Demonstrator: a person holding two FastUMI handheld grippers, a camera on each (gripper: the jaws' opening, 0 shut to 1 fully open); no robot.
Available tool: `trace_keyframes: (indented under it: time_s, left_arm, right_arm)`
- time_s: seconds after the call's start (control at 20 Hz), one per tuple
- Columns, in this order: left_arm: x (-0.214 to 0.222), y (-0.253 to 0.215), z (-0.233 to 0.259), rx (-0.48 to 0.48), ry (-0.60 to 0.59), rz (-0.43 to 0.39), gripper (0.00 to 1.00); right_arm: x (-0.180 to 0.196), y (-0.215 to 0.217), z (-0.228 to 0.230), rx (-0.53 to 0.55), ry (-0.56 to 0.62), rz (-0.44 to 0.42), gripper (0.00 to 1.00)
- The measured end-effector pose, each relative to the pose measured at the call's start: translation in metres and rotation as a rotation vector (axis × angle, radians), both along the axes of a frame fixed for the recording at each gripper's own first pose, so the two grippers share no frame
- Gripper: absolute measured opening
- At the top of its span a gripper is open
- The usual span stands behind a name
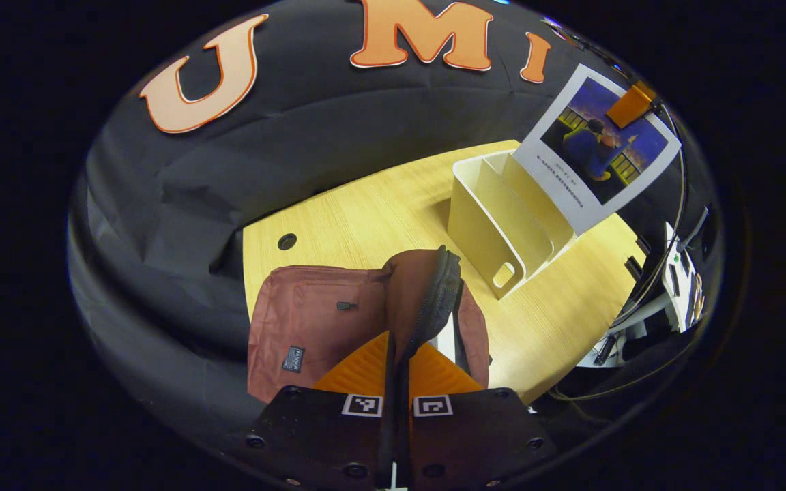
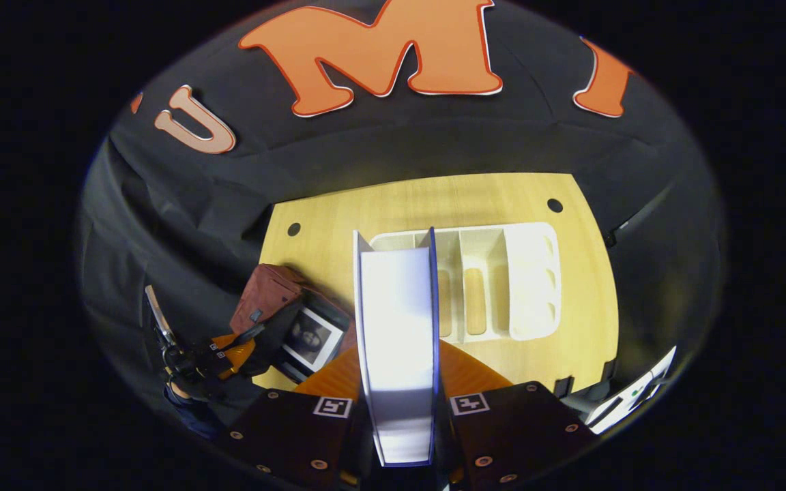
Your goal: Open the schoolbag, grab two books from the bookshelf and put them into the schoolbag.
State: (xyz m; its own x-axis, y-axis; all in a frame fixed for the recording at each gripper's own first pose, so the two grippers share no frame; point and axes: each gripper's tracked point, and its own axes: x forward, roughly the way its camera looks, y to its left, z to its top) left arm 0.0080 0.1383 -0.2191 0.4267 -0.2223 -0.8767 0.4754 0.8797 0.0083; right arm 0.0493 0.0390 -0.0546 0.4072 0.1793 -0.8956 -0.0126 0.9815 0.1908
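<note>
Worktop (image 2: 570, 286) of pale wood carries the reddish schoolbag (image 1: 311, 320) at its near left and the cream bookshelf (image 2: 495, 283) toward the right. Left tool (image 1: 396, 382) is pinched on the bag's raised zipper edge, holding it open. Right tool (image 2: 400, 402) clamps a white-covered book (image 2: 398, 320) upright above the bookshelf. Another book (image 2: 311, 344) sits inside the bag.
</note>
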Motion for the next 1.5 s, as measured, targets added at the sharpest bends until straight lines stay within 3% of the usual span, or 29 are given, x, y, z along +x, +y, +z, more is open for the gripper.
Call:
trace_keyframes:
  time_s: [0.3,0.55,1.1,1.5]
  left_arm:
    - [0.004,0.008,0.006,0.021,-0.014,-0.028,0.02]
    - [0.004,0.009,0.006,0.033,-0.020,-0.047,0.03]
    - [0.003,0.009,0.005,0.037,-0.025,-0.057,0.03]
    - [0.002,0.004,0.006,0.015,-0.022,-0.050,0.02]
  right_arm:
    - [-0.026,0.028,-0.017,0.148,0.014,-0.031,0.37]
    - [-0.039,0.075,-0.041,0.287,0.028,-0.015,0.37]
    - [-0.049,0.167,-0.127,0.392,0.058,-0.026,0.37]
    - [-0.033,0.220,-0.176,0.453,0.080,-0.071,0.37]
